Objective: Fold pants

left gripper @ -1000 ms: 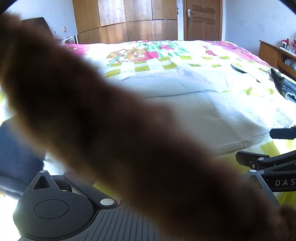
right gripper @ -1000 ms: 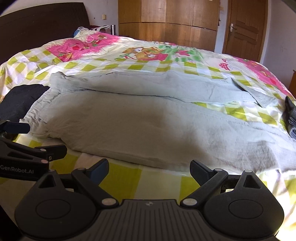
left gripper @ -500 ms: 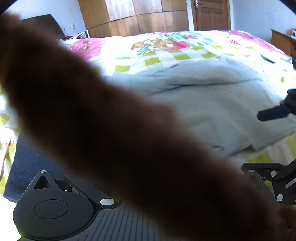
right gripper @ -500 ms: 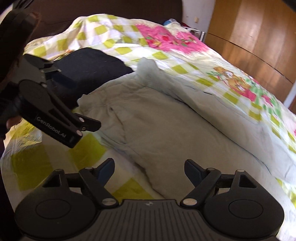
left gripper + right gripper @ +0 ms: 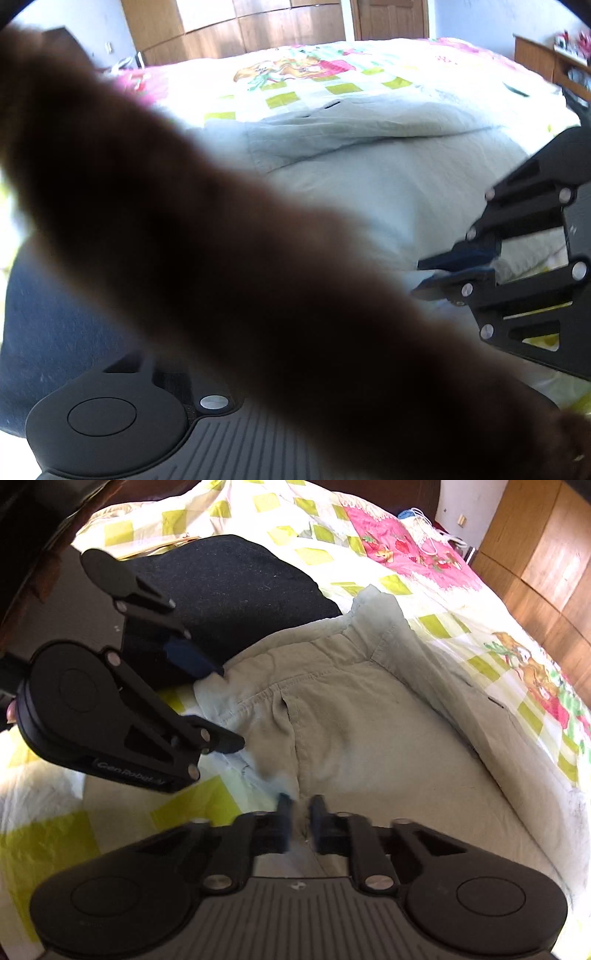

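Pale grey-green pants lie flat on the bed, waistband toward me; they also show in the left wrist view. My right gripper has its jaws nearly closed on the near waistband edge of the pants; it also shows in the left wrist view. My left gripper is open in the right wrist view, its fingertips at the waistband corner. In the left wrist view a blurred brown shape hides the left gripper's own fingers.
A dark folded garment lies just left of the waistband, also seen in the left wrist view. The bedspread is yellow-checked with pink prints. A wooden wardrobe and a side cabinet stand beyond the bed.
Both grippers moved in to the waistband end of the pants. The right gripper's jaws went from wide open to nearly closed on the waistband edge.
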`<state>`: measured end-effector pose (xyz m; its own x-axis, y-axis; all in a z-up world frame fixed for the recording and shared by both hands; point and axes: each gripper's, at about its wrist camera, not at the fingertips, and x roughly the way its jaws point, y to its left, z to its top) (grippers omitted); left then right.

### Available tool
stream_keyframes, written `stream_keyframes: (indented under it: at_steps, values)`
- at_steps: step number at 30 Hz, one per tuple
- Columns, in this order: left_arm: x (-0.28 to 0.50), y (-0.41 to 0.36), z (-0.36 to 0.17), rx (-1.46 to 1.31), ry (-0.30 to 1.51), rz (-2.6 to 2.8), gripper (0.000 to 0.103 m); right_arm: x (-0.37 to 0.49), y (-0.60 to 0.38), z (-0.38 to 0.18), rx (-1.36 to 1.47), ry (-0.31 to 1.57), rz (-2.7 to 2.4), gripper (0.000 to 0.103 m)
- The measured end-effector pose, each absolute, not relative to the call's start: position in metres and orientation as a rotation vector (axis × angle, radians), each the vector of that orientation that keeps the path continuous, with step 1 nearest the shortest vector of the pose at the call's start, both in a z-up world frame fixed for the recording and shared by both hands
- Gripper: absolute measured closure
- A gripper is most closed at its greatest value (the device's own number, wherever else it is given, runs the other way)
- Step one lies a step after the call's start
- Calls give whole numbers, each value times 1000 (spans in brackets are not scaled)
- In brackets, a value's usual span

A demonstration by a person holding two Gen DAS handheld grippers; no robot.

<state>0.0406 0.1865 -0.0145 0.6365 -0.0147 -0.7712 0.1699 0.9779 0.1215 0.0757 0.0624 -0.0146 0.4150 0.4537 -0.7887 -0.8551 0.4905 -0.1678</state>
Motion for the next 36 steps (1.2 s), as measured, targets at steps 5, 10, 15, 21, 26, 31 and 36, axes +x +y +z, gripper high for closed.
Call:
stream_keyframes:
  at_steps: [5,10,15,21,26,31,36]
  values:
    - [23,196,-8,168,918,-96,67,62,63,-11,-577,799,989,77]
    - [10,195,3,187,933,-85,63,67,60,-13,-510,828,973,75]
    - [12,184,25,195,898,-94,64,75,6,13,-345,822,897,72]
    - [33,134,40,157,835,-230,63,99,-110,20,-224,851,550,70]
    - [67,55,14,168,855,-397,63,123,-236,12,-120,914,168,69]
    - [92,7,-20,205,934,-467,62,130,-341,-2,54,983,-25,74]
    - [95,16,-8,203,924,-459,61,126,-336,20,-18,917,-19,69]
